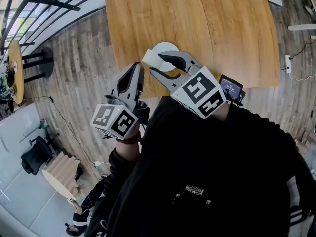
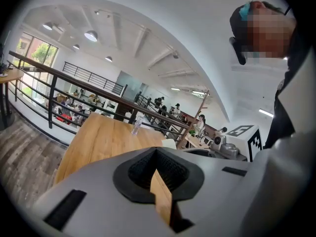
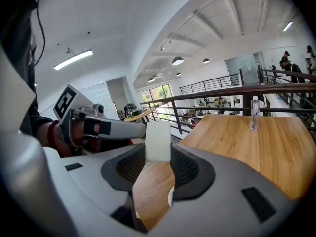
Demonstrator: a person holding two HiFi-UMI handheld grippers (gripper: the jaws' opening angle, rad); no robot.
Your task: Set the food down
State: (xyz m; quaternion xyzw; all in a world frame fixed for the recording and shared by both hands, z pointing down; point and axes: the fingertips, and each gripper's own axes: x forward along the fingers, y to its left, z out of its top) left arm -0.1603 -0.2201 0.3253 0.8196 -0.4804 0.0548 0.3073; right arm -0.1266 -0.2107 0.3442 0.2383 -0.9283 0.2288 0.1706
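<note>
**Food Block in Right Gripper**

The right gripper (image 1: 155,64) clamps a pale food block (image 1: 151,57) at its jaw tips, over a white plate (image 1: 167,47) on the wooden table (image 1: 222,28). The left gripper (image 1: 135,73), just beside it, has its jaws together with nothing between them.

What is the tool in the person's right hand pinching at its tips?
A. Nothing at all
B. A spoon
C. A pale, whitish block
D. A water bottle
C: the right gripper has its jaws clamped on a pale block at their tips, while the water bottle stands far off on the wooden table.
</note>
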